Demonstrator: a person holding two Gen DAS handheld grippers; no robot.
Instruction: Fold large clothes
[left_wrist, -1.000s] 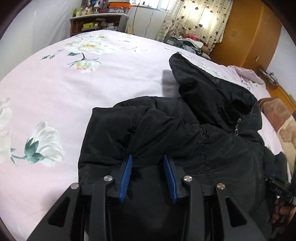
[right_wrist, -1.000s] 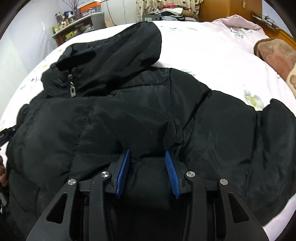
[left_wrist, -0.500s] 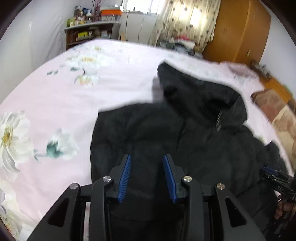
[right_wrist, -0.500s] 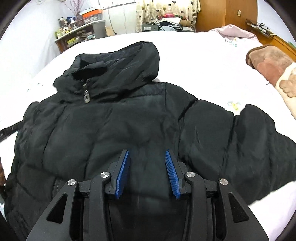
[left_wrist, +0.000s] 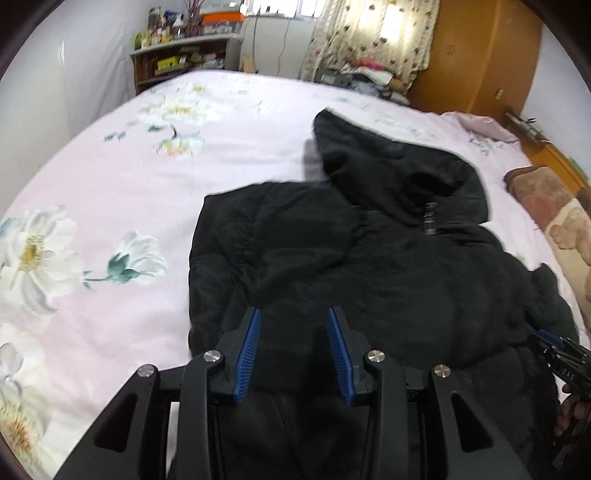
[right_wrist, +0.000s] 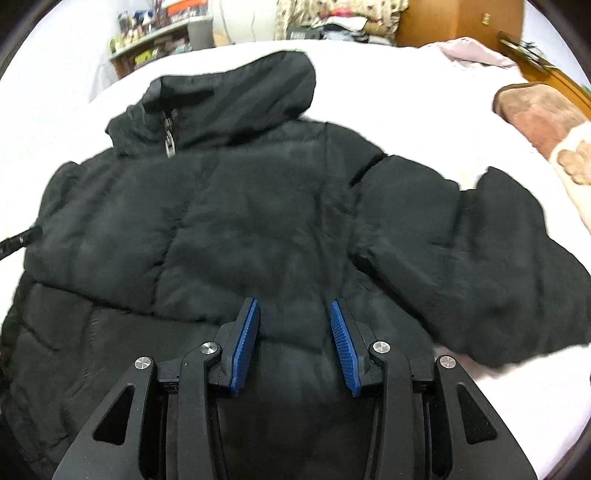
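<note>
Jacket (right_wrist: 258, 206) hem is hidden beneath both grippers; left gripper (left_wrist: 293, 314) and right gripper (right_wrist: 294, 306) jaws are seen half-parted, the right's just widened, gripping nothing.

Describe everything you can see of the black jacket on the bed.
The black jacket is puffy, quilted and hooded, in a matte fabric. It lies spread front-up on the pale floral bedsheet, zipped to the collar, with a metal zipper pull showing. The hood lies flat beyond the collar. One sleeve stretches sideways.
</note>
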